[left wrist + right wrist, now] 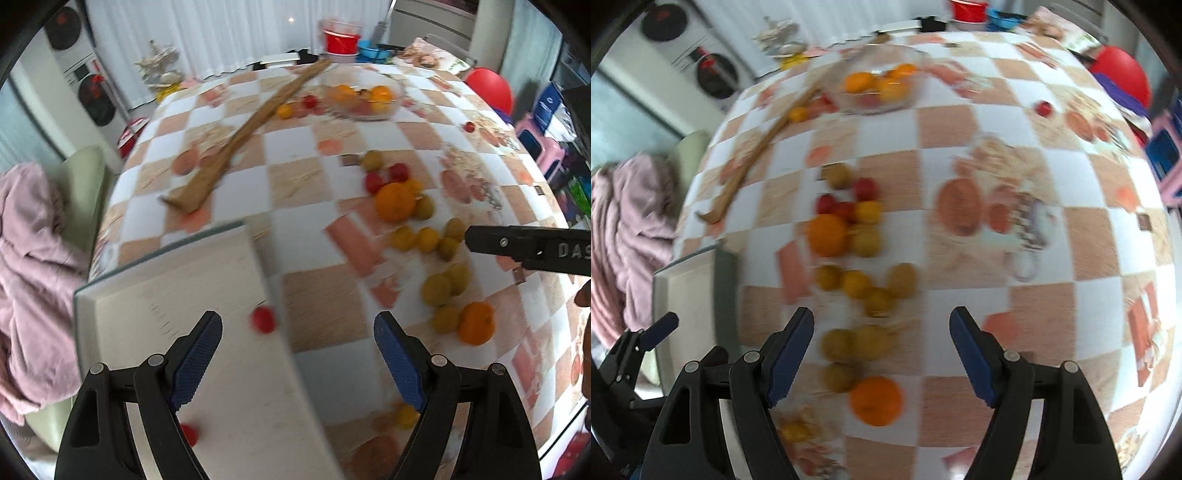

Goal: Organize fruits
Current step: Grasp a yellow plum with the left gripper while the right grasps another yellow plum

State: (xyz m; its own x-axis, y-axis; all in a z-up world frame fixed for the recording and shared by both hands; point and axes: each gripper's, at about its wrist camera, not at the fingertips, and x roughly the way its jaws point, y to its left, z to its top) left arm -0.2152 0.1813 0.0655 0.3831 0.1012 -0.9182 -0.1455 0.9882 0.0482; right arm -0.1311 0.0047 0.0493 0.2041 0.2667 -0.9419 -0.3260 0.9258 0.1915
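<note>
Fruit's scattered over the checkered tablecloth [314, 177]: a big orange [395, 202] mid-table w/ red cherry tomatoes [373, 181] touching its far side, a run of small yellow fruits [427, 239] trailing nearer, and a second orange [875, 400] at the near end of that run. Two red tomatoes are on the white tray [177, 295] at the table's left edge, one [263, 320] near its right rim, another [189, 434] half hidden by a finger. More fruit sits in the glass bowl [362, 96] at the far end, w/ a long wooden spatula [240, 136] lying beside it. Left gripper [297, 363] hangs over the tray's right rim, jaws wide, nothing btwn them. Right gripper [882, 362] hovers above the yellow fruits and near orange, jaws also spread wide, nothing held. Pink blanket [33, 277] on a chair left of the table. Both views are blurred.
</note>
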